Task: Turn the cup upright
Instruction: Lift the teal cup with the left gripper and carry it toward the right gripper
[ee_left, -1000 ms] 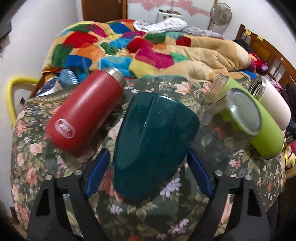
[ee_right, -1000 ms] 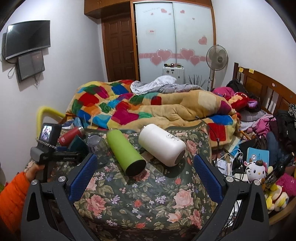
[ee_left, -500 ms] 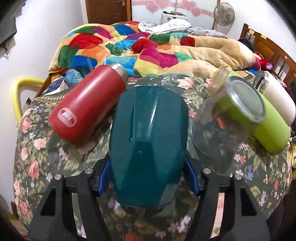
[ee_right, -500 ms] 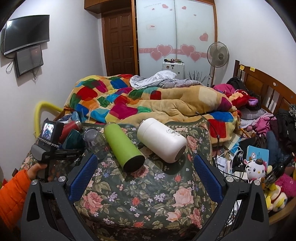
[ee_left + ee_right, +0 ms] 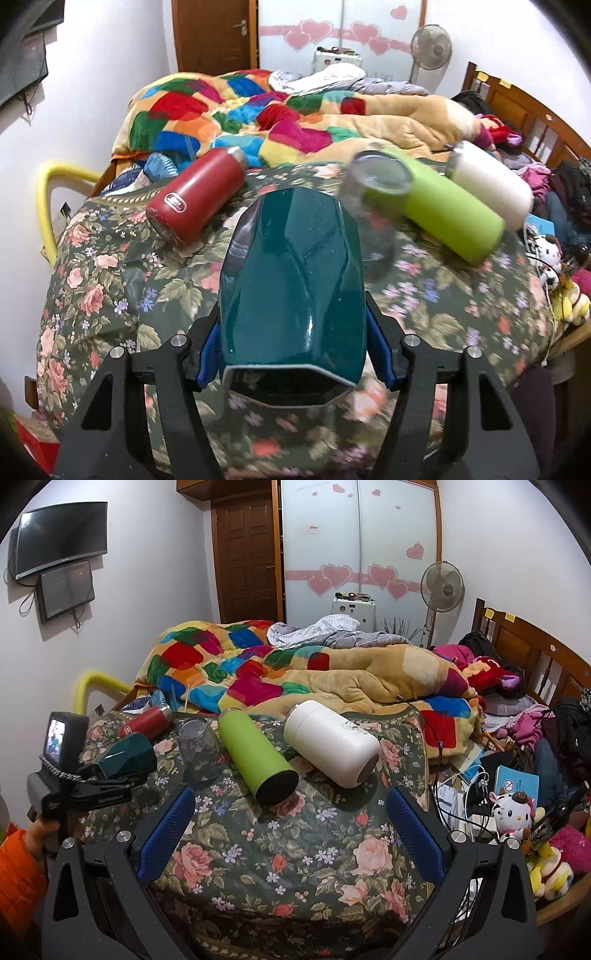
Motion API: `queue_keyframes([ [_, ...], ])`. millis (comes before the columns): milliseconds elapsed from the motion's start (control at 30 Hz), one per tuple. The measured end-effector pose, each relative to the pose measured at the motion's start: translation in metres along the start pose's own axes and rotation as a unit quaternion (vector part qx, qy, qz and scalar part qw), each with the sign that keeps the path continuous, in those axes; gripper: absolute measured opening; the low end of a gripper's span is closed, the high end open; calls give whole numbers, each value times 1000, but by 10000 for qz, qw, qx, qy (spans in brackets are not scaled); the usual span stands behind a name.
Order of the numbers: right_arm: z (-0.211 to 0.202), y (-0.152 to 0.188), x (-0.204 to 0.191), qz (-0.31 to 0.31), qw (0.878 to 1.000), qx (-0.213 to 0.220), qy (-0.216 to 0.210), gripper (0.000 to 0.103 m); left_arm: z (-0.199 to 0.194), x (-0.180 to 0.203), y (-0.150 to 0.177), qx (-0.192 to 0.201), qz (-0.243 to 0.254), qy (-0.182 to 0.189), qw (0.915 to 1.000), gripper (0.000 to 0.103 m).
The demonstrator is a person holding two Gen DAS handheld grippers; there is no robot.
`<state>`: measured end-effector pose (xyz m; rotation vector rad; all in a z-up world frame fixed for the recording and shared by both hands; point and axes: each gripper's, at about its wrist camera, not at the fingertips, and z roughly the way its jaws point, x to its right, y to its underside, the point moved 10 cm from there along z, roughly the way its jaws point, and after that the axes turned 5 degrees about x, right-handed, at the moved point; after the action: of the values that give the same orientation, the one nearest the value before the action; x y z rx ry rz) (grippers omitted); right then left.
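A dark teal faceted cup is clamped between the blue pads of my left gripper. It is lifted off the floral cloth, its open mouth toward the camera and its base pointing away. In the right wrist view the same cup hangs tilted in the left gripper at the far left. My right gripper is open and empty above the front of the floral surface.
A red flask, a clear glass, a green bottle and a white bottle lie on the floral cloth beyond the cup. A patchwork blanket is piled behind. Clutter and toys crowd the right edge.
My left gripper closed on the teal cup, then lifted it and drew it back, tipping its open mouth toward the camera. The right gripper rose slightly and stayed open.
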<state>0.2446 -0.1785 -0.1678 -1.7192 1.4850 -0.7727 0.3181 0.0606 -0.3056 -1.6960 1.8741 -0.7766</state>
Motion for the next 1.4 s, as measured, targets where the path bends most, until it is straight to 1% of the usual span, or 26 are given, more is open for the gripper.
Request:
queue_keyframes([
  [100,-2,2,1,-10,10000,-4,6,103,-15,22,-3,128,56,210,9997,65],
  [200,-6,3,1,2,10000,8,0,103,-28,51,-9,308,290,352,9985,65],
  [400,-12,4,8,-5,10000,57,45,103,-38,106,-21,552,622,703,9941,65],
  [567,-11,8,17,45,9999,26,96,103,-26,144,-14,496,829,941,9909,65],
  [667,-8,12,22,55,9999,-24,143,103,-13,164,-4,411,1003,992,9891,65],
  [733,-6,15,25,60,9998,-72,171,103,-5,175,4,333,1030,1050,9886,65],
  [800,-4,18,29,72,9997,-129,187,103,4,182,12,242,1000,1117,9884,65],
  [900,-1,23,32,77,9996,-209,200,103,13,186,20,188,991,1109,9887,65],
  [1133,7,31,35,51,9991,-357,200,103,27,182,33,62,944,968,9908,65],
  [1267,12,37,33,54,9988,-452,157,103,28,178,35,22,849,1012,9912,65],
  [1400,17,43,30,16,9984,-557,130,103,33,175,44,-210,808,1058,9909,65],
])
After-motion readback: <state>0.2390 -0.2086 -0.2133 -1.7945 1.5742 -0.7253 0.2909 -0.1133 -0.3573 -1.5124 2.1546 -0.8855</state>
